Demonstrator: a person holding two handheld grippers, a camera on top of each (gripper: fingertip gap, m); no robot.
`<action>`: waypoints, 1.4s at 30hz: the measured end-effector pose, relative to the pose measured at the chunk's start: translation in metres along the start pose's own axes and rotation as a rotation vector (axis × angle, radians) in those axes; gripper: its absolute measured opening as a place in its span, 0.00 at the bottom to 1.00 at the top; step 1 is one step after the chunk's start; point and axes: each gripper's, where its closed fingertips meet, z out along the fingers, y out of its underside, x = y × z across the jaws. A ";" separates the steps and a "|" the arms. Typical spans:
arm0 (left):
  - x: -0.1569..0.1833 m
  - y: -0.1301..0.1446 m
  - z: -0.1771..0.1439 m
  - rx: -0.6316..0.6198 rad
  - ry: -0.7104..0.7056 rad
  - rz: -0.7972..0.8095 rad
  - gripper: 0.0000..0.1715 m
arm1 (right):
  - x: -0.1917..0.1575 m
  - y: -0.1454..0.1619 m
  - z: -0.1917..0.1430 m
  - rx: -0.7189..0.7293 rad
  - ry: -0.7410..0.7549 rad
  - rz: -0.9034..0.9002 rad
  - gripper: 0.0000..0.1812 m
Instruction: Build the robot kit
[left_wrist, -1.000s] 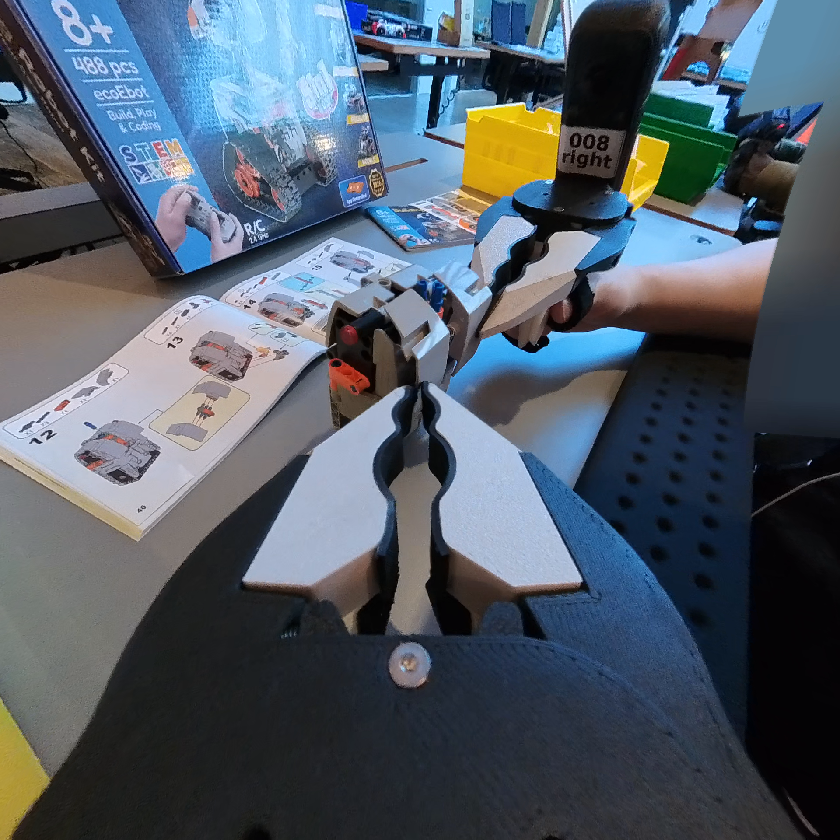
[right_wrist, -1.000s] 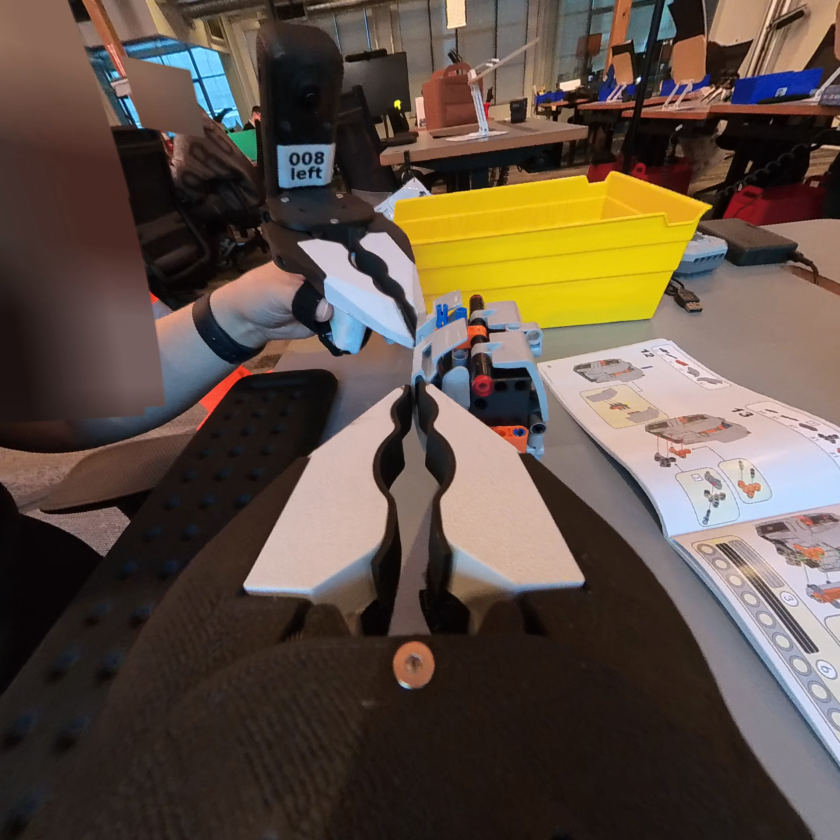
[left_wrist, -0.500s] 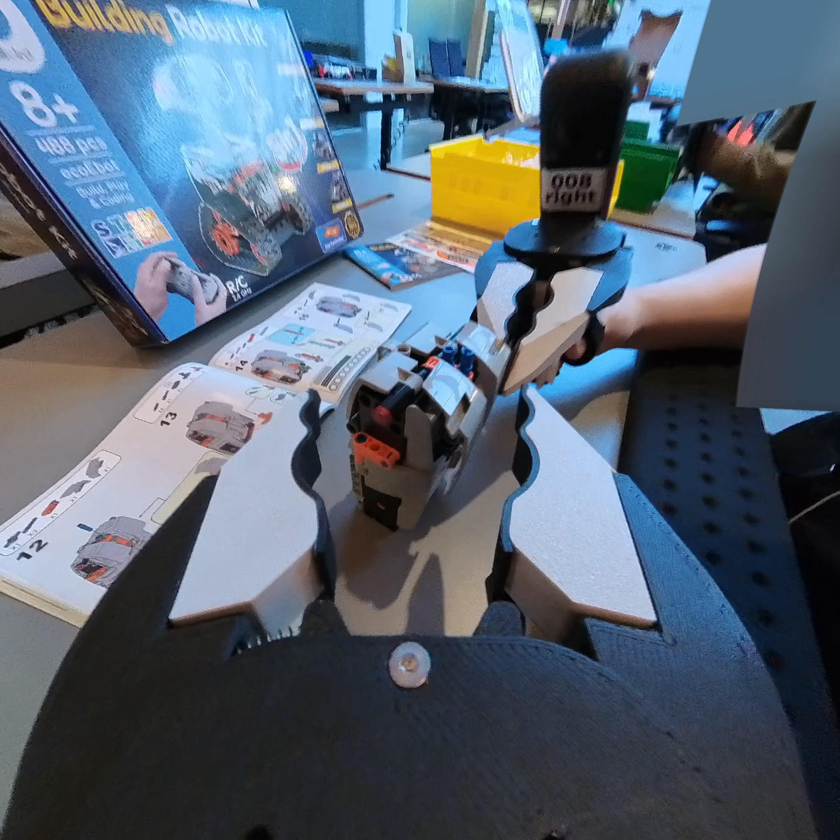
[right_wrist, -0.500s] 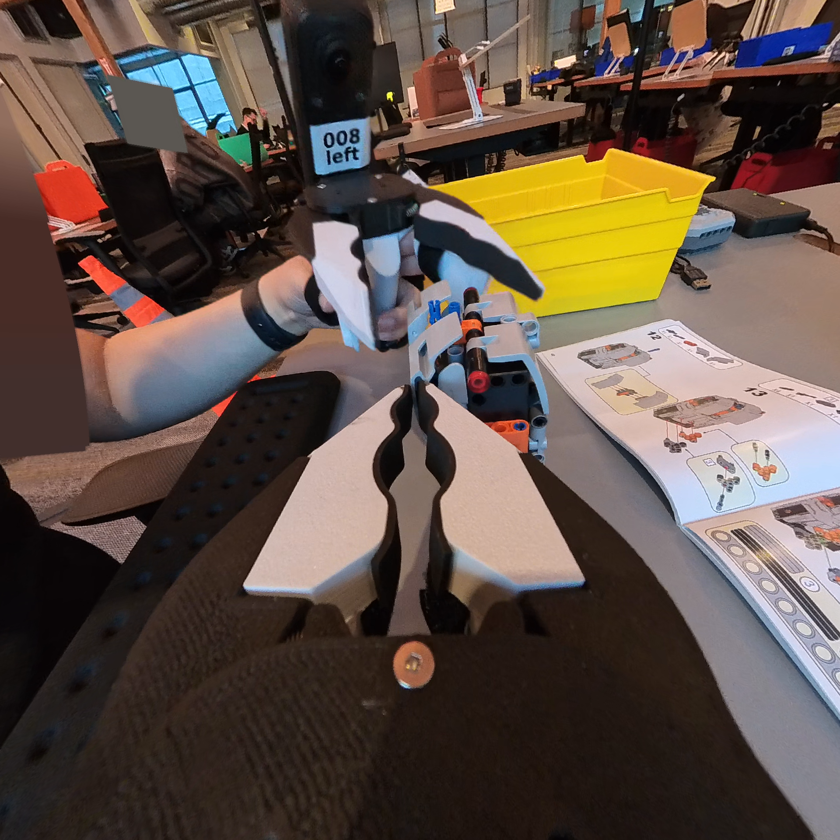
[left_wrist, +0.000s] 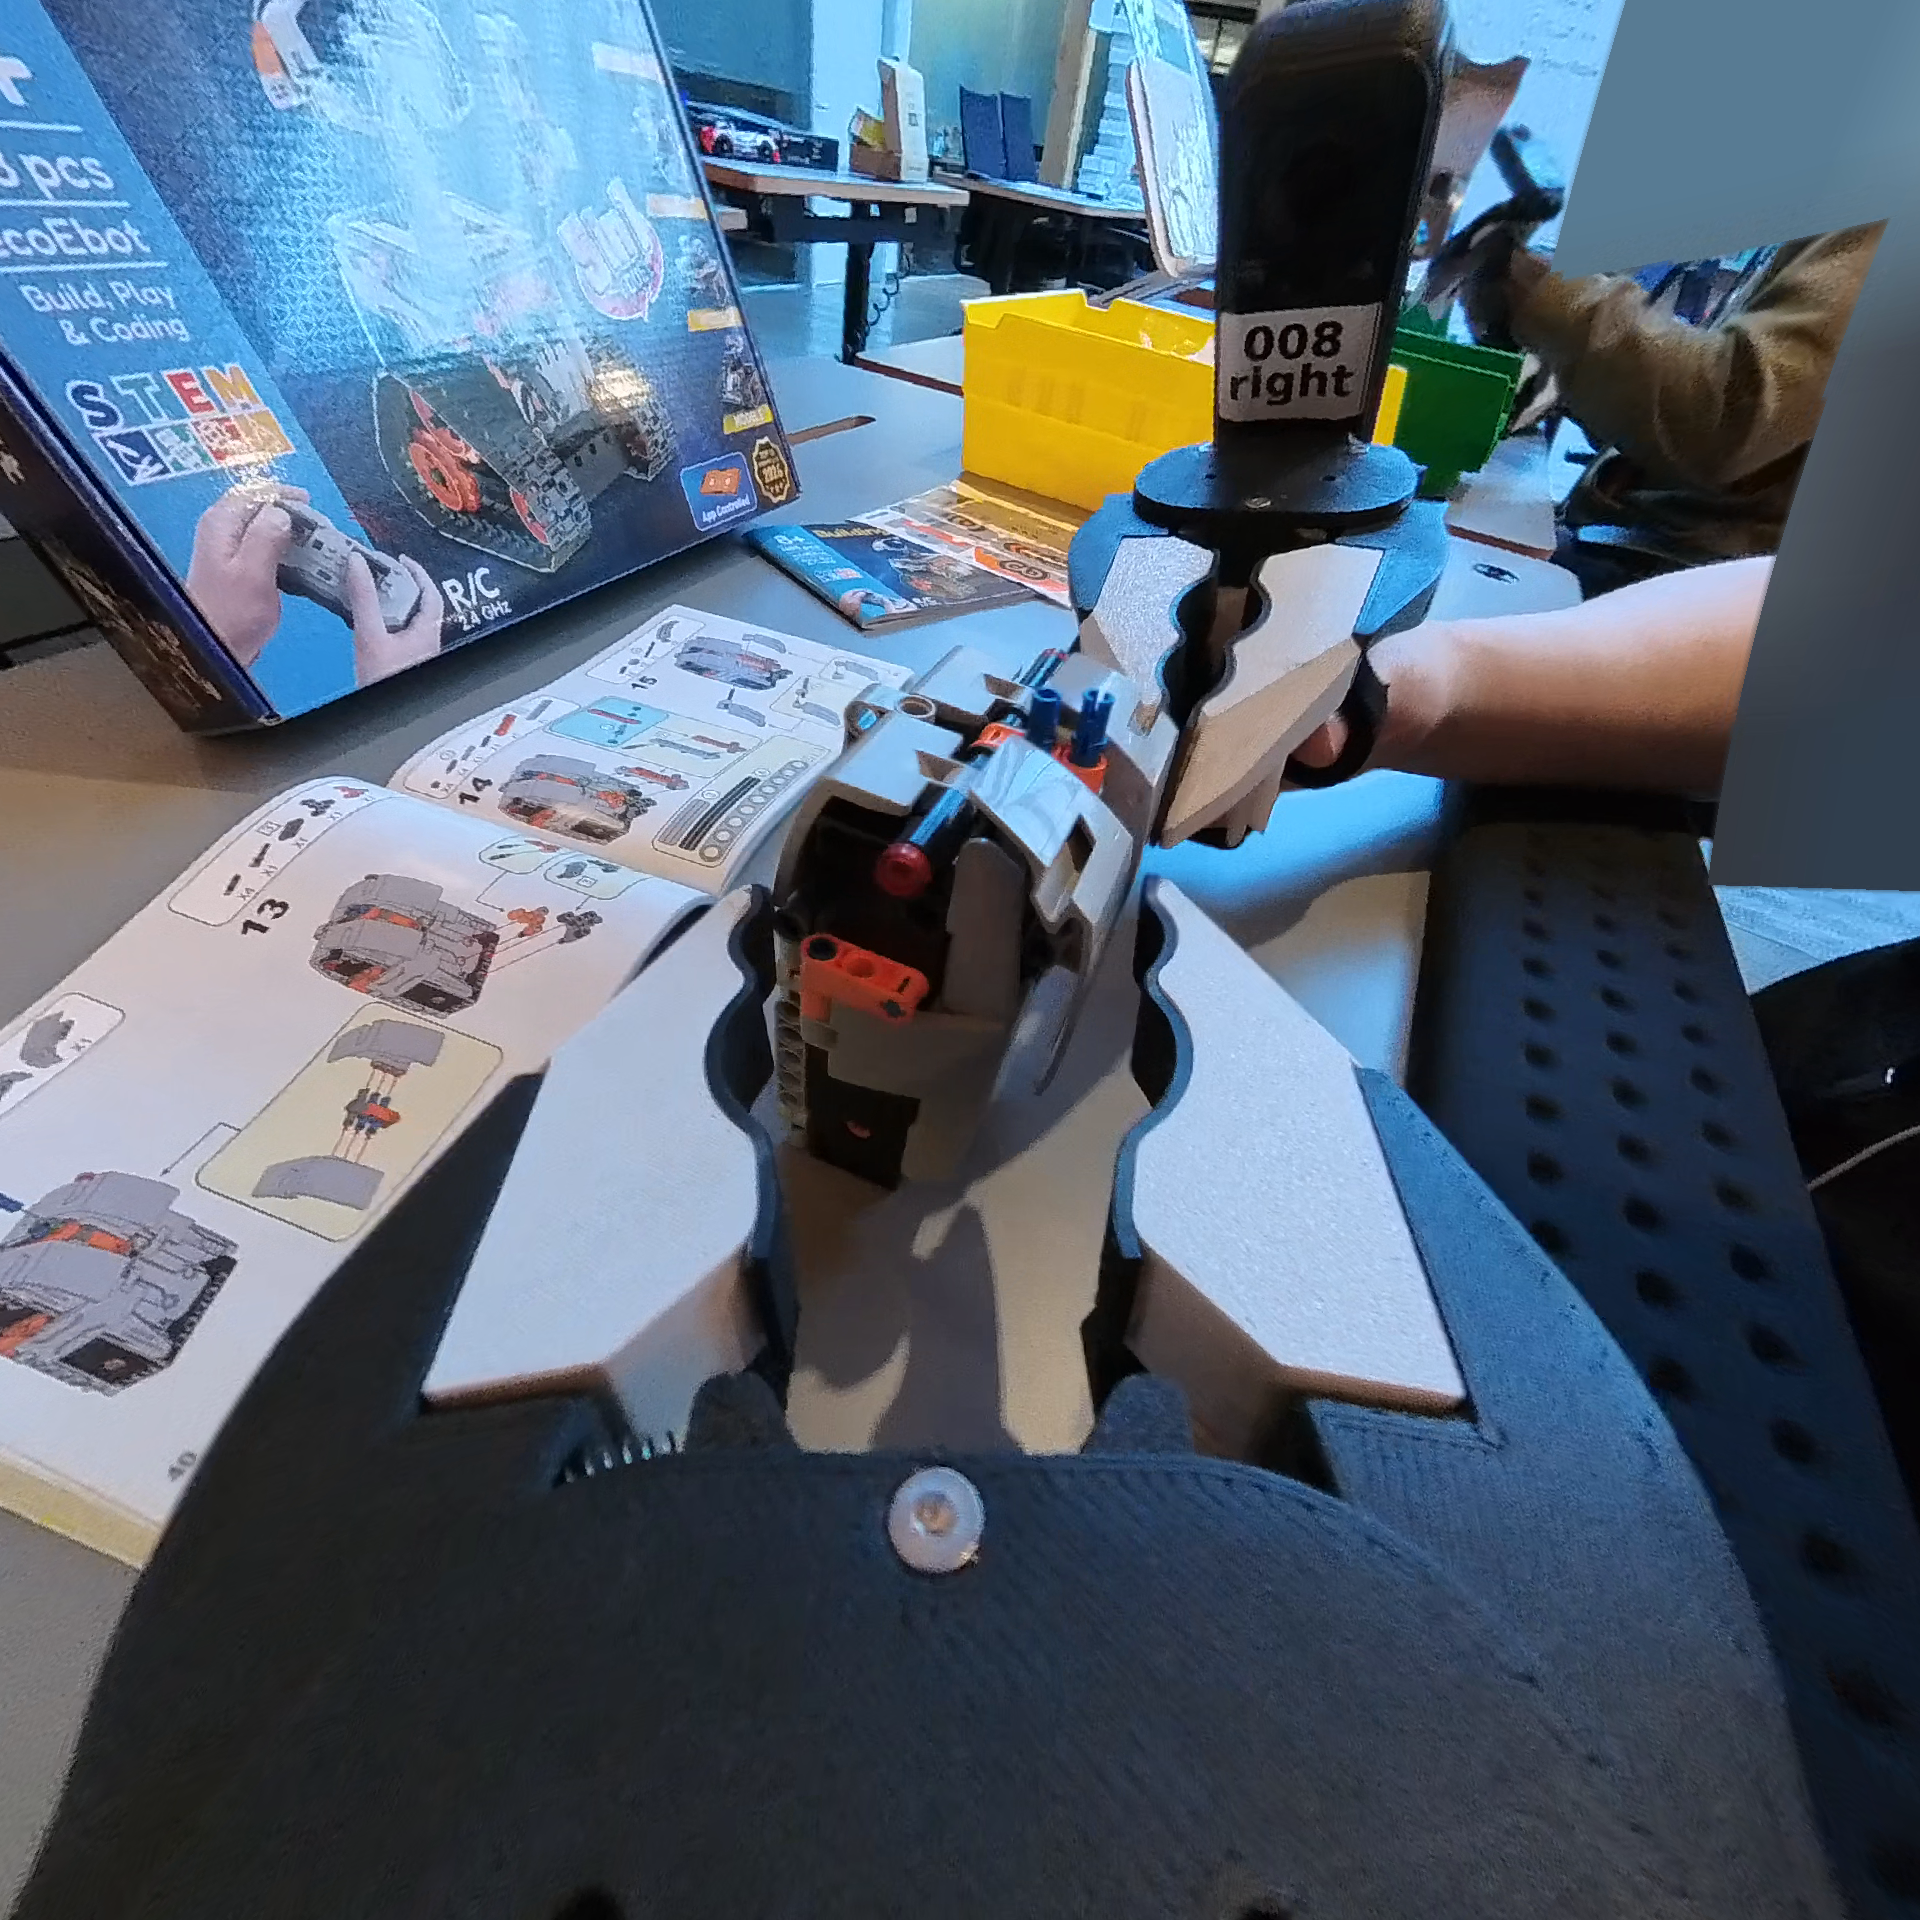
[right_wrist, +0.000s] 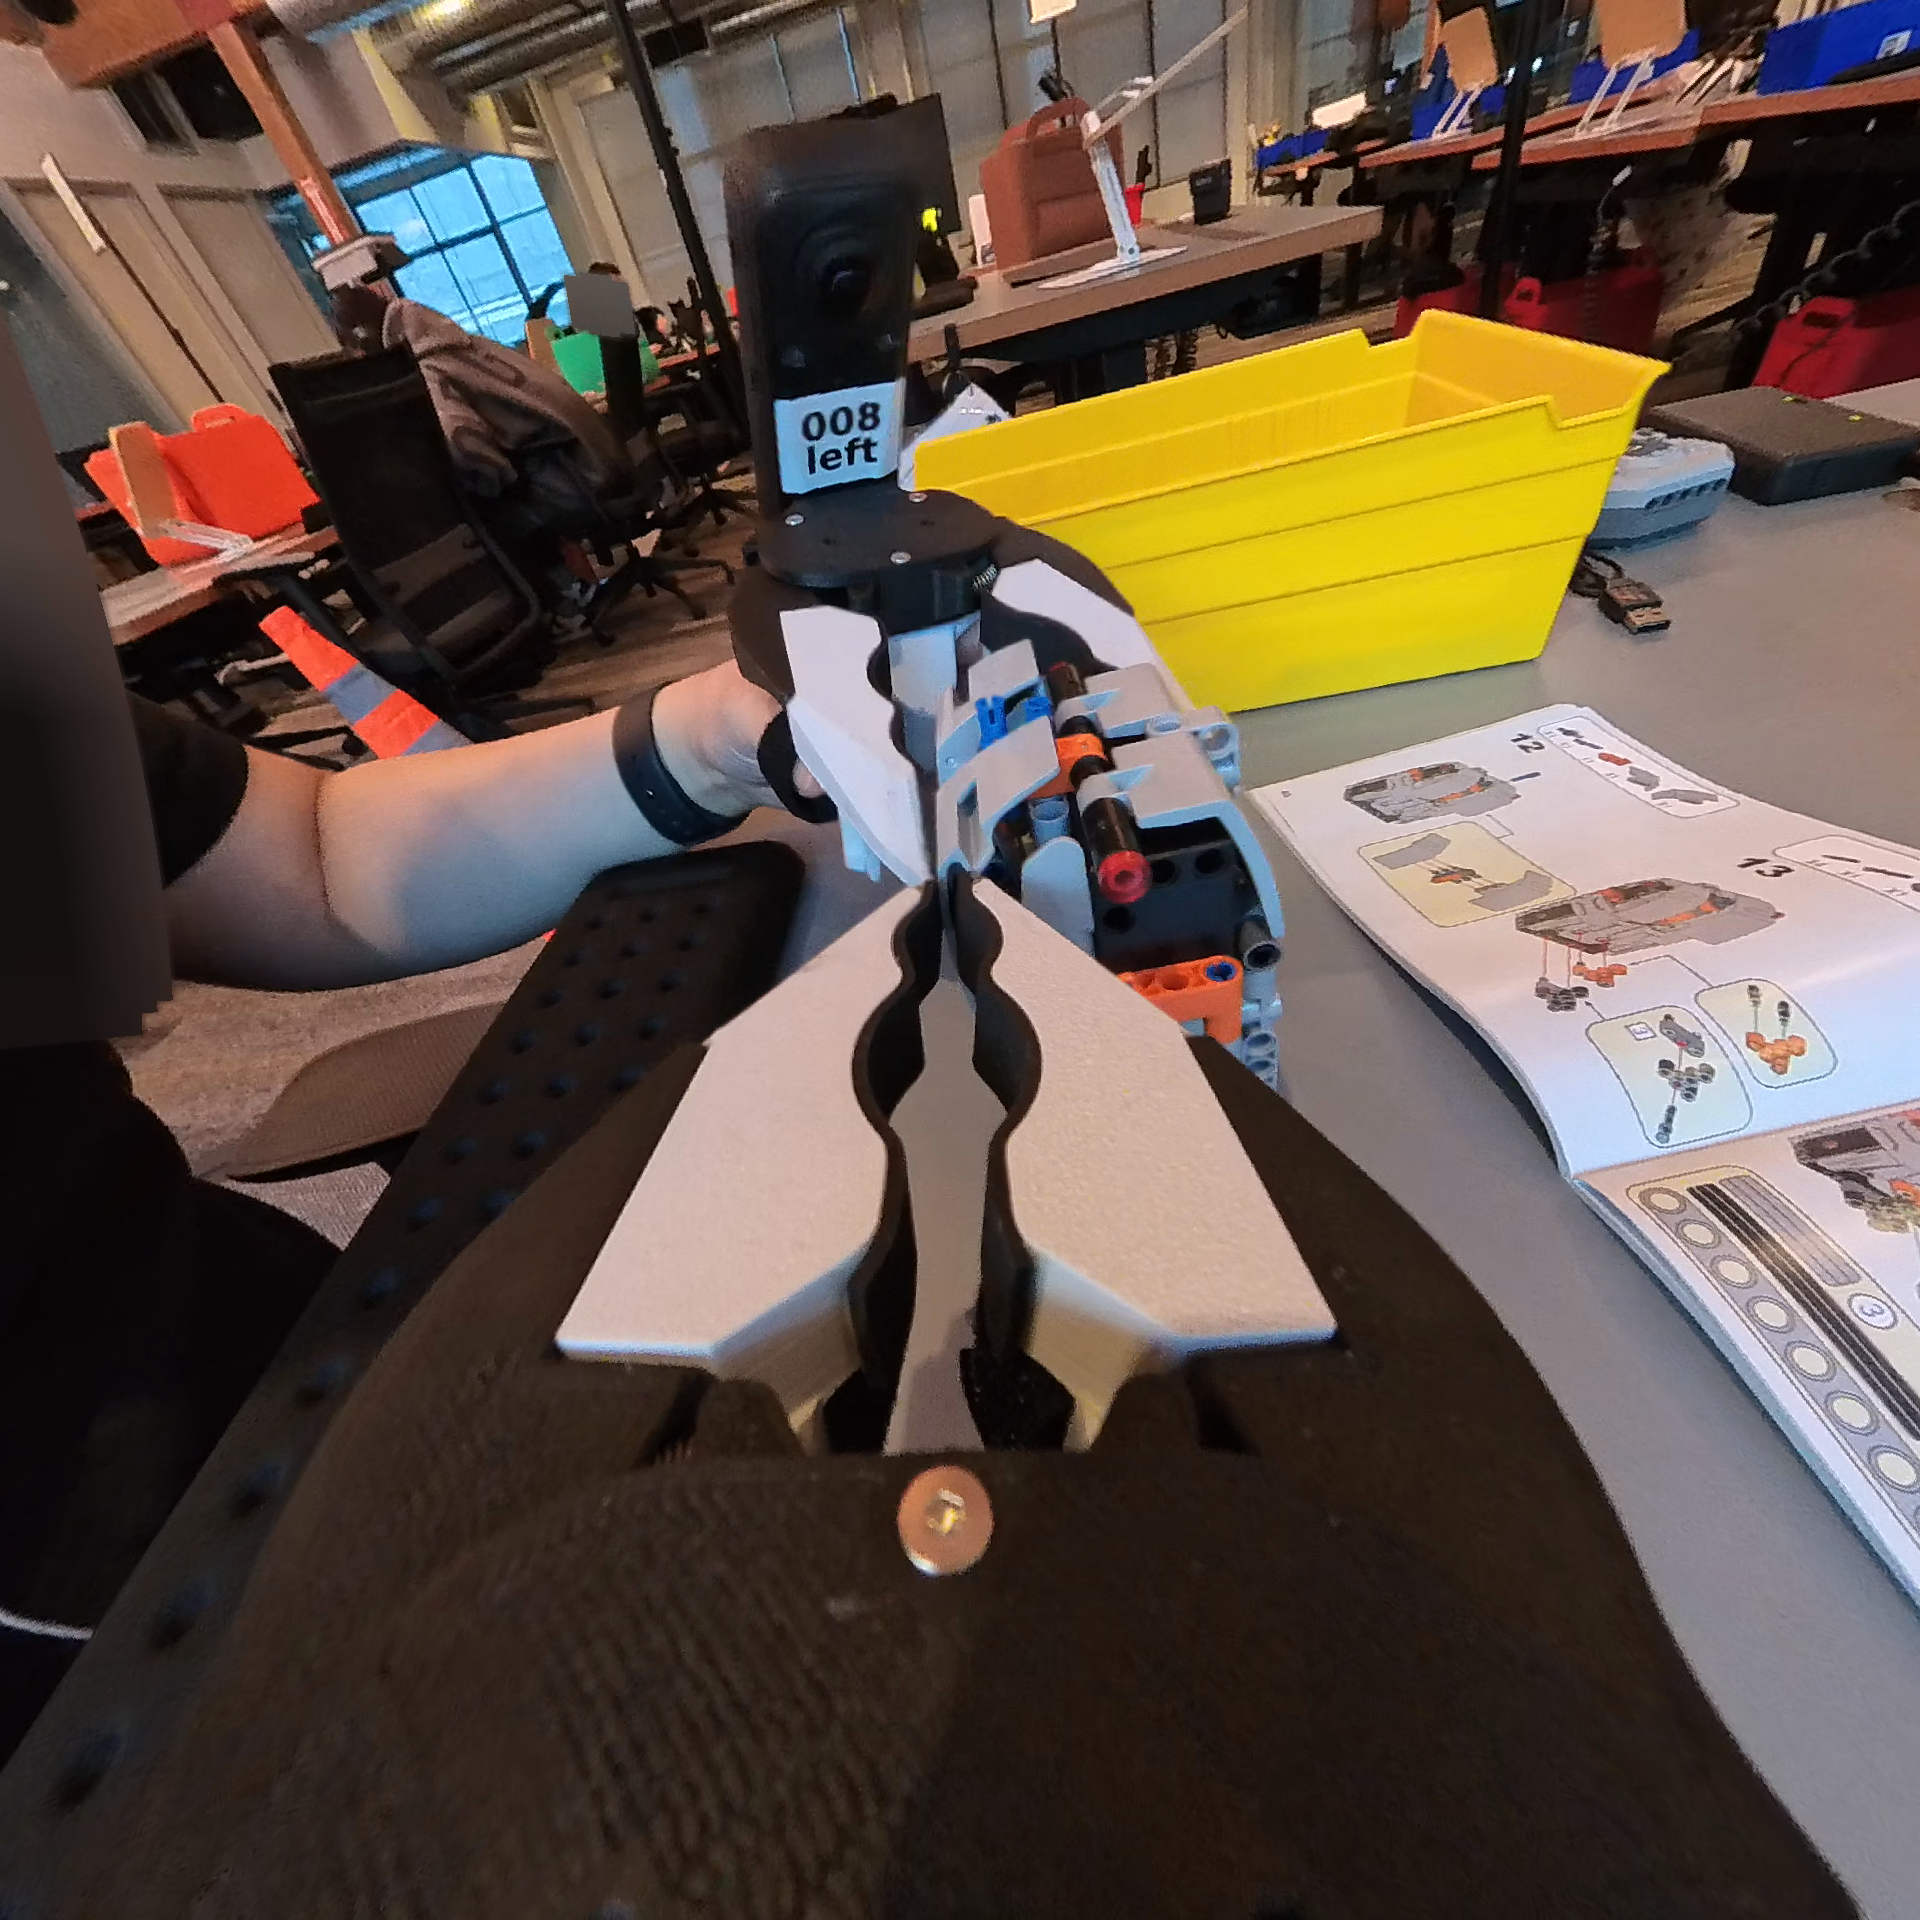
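Note:
A grey, black and orange brick-built model stands on the grey table. My left gripper is open, with one finger close on each side of the model; I cannot tell whether they touch it. In the right wrist view its fingers flank the far end of the model. My right gripper is shut, and its tips rest against a grey side panel of the model. It also shows in the left wrist view, held by a hand behind the model.
An open instruction booklet lies left of the model. A large blue kit box stands behind it. A yellow bin sits at the back, with a small booklet nearby. A black perforated mat lies along the table edge.
My left gripper went from shut to open and moved forward until its fingers straddle the model, then narrowed a little. My right gripper stayed shut against the model.

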 end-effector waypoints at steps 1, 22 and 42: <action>0.001 0.000 -0.001 0.003 -0.005 -0.004 0.39 | 0.000 0.001 -0.001 -0.006 -0.001 -0.010 0.00; 0.006 -0.024 -0.011 0.077 0.022 -0.017 0.37 | 0.000 0.004 -0.019 0.011 -0.186 0.216 0.00; 0.008 0.009 0.015 -0.037 0.049 -0.142 0.47 | -0.019 0.054 -0.079 -0.352 -0.283 0.488 0.00</action>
